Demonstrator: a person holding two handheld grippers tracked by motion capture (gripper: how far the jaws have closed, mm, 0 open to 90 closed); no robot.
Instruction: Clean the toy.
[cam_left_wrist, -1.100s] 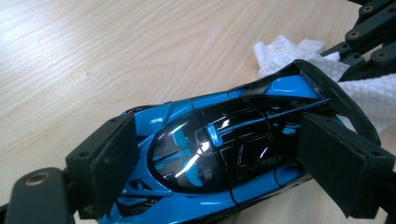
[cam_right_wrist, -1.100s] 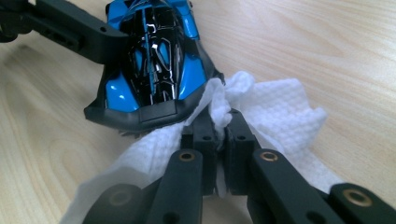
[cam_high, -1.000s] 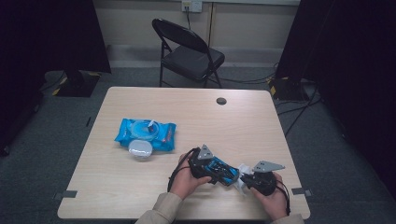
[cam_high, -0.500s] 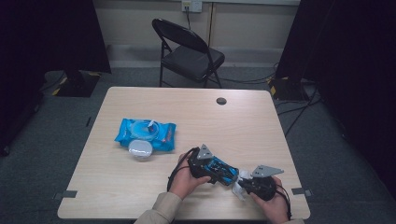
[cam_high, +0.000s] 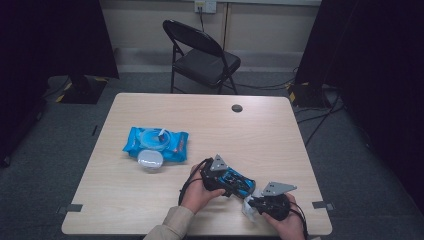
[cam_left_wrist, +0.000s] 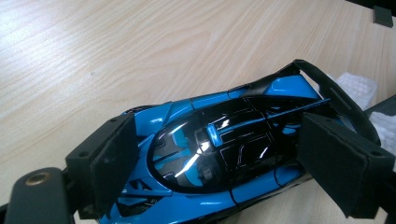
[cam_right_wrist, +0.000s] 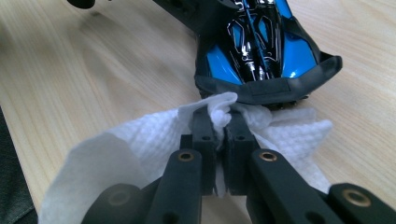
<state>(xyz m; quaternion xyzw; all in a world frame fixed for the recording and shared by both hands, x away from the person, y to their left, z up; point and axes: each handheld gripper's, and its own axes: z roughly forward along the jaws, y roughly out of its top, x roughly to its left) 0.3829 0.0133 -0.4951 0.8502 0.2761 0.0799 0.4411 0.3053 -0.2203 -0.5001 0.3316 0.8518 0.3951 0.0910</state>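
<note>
Light wood-grain bench (cam_high: 280, 135) at centre of frame, small dark round grommet (cam_high: 237, 108) near its far edge. Grey carpet floor (cam_high: 60, 150) all round. Black folding chair (cam_high: 200, 57) at upper centre. Pale wall (cam_high: 145, 22) along top, wall outlet (cam_high: 205, 6) at top centre. Dark curtains (cam_high: 50, 35) at upper left and right. Cables (cam_high: 320, 117) on floor at right. Dim, even light.

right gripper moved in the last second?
Yes. The right gripper, shut on the wipe, slid slightly toward the table's near edge.
</note>
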